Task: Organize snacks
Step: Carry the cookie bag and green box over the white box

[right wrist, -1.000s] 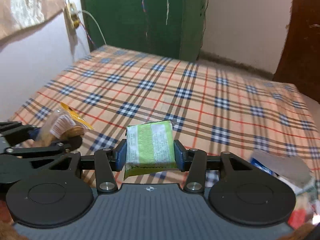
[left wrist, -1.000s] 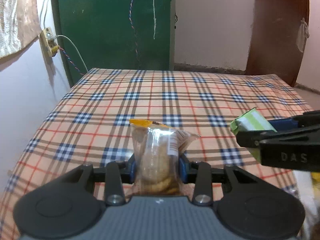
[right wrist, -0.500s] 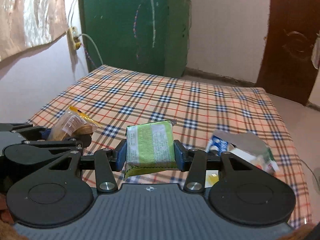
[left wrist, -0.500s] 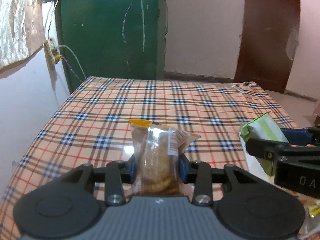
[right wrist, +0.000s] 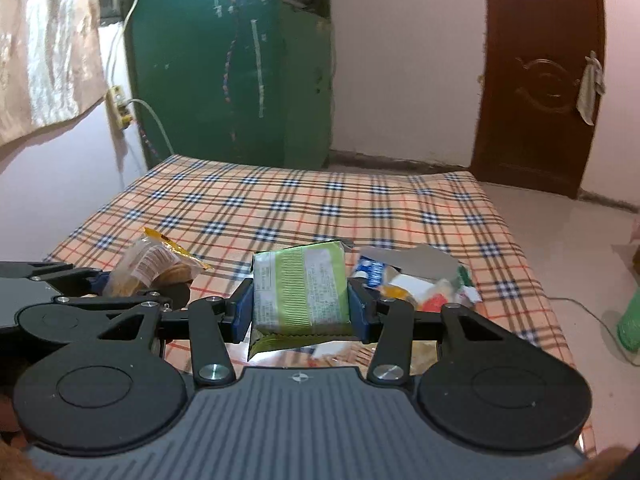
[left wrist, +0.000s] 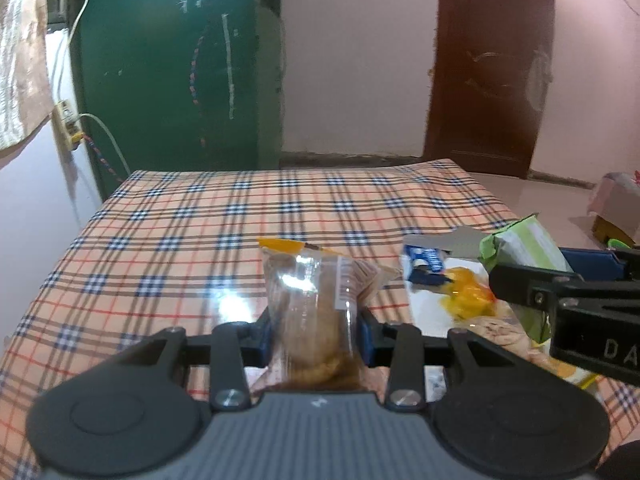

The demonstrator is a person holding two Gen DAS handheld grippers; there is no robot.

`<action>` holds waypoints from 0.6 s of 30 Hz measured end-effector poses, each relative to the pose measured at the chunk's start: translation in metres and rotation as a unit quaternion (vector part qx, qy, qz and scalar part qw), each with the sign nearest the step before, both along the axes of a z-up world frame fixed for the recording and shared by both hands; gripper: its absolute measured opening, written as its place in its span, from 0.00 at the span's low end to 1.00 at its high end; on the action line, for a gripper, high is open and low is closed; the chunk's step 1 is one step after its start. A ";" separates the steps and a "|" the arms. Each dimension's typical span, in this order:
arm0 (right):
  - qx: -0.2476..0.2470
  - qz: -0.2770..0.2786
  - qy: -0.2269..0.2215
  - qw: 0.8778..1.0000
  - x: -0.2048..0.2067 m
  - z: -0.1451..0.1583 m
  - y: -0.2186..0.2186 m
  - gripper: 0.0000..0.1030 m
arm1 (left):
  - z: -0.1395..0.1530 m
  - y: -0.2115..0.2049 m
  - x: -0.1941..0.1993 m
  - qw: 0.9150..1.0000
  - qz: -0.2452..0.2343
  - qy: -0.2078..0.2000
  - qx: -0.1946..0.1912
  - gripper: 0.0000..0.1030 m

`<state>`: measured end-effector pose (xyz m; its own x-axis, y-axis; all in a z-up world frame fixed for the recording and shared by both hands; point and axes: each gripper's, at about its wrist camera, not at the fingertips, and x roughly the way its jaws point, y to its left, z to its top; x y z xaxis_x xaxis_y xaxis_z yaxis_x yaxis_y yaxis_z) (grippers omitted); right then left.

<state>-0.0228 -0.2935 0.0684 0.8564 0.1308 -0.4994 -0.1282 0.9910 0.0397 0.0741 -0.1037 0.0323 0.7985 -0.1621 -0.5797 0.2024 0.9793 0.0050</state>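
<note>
Blue pads of the left gripper [left wrist: 316,334] clamp a clear biscuit packet [left wrist: 316,300]; the right gripper [right wrist: 301,310] pinches a green packet [right wrist: 300,288]. Both ride above the checked cloth [right wrist: 280,208]; a snack pile [right wrist: 416,280] remains unsorted, neither packet placed.

snack pile [right wrist: 416,284]: blurred (labels unreadable) | cookie pack [left wrist: 316,320]: base hidden

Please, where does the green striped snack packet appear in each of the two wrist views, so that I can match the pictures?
Left wrist view: the green striped snack packet is at the right edge, clamped in the right gripper.
Right wrist view: the packet is in the lower centre, between the blue pads of that gripper.
Shared landmark: the pile of loose snack wrappers on the plaid cloth.
</note>
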 end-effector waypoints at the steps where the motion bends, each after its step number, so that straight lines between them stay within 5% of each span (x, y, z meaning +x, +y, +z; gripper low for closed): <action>1: -0.001 -0.005 -0.001 1.000 -0.001 0.000 -0.005 0.55 | 0.000 -0.003 -0.001 1.000 -0.004 -0.001 0.000 0.36; 18: 0.008 -0.067 -0.011 0.998 -0.030 0.002 -0.065 0.55 | -0.005 -0.056 -0.014 0.998 -0.060 0.004 0.005 0.36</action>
<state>-0.0526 -0.3589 0.0703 0.8773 0.0226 -0.4795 0.0040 0.9985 0.0545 0.0603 -0.1595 0.0268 0.7690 -0.2493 -0.5886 0.3175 0.9482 0.0132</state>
